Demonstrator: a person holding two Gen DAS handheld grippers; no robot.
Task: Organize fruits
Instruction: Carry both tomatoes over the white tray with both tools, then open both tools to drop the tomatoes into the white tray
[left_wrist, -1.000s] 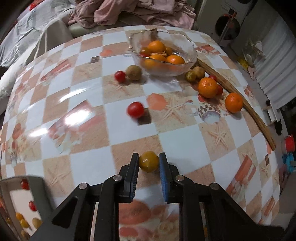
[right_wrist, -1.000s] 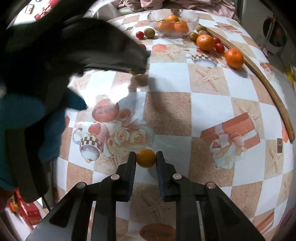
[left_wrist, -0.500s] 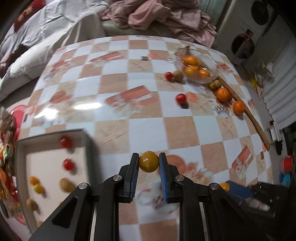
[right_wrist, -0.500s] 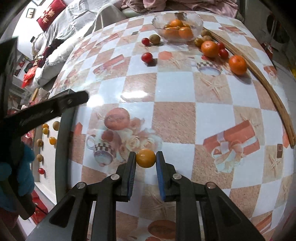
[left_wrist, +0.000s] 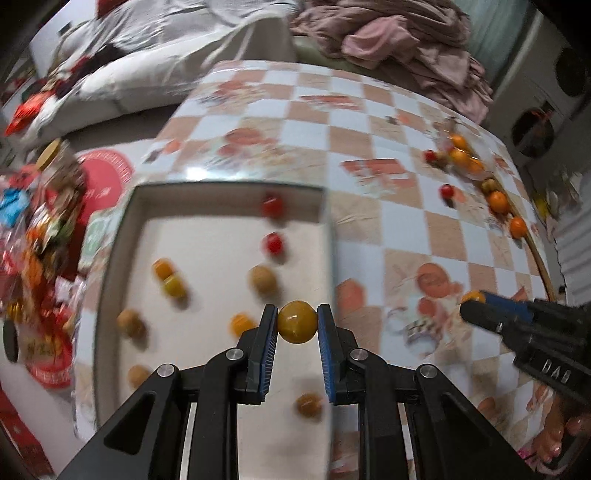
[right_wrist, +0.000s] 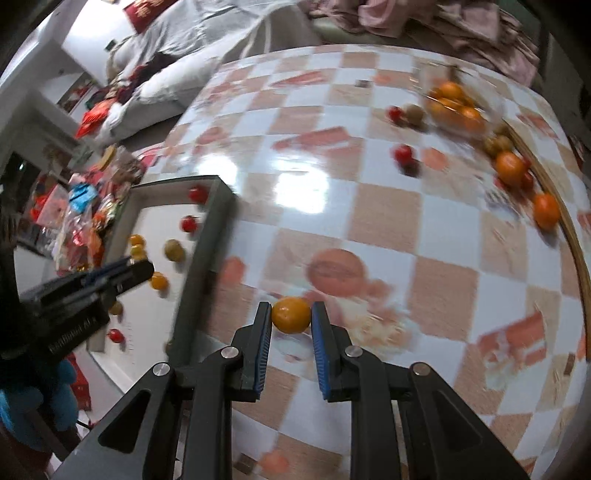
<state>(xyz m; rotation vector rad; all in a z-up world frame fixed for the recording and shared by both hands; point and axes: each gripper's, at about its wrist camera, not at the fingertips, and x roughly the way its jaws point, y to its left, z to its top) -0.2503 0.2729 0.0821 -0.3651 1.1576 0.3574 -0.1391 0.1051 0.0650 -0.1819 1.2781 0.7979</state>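
My left gripper (left_wrist: 297, 328) is shut on a small yellow fruit (left_wrist: 297, 322) and holds it above the right side of a shallow grey tray (left_wrist: 229, 190) that has several small red, yellow and brown fruits in it. My right gripper (right_wrist: 291, 317) is shut on a small orange fruit (right_wrist: 291, 315) above the table, just right of the tray (right_wrist: 218, 218). The right gripper also shows at the right of the left wrist view (left_wrist: 480, 306). The left gripper shows at the left of the right wrist view (right_wrist: 125, 273).
A glass bowl with oranges (right_wrist: 454, 103) stands at the table's far right. Loose oranges (right_wrist: 511, 168), red tomatoes (right_wrist: 404, 155) and brown fruits lie near it along a wooden stick (right_wrist: 576, 243). Snack packets (left_wrist: 40, 236) lie left of the tray. A sofa with clothes (left_wrist: 388, 33) is behind.
Both grippers have swung left with their fruits. The left one now hangs over the tray, and the right one has come close to the tray's right wall.
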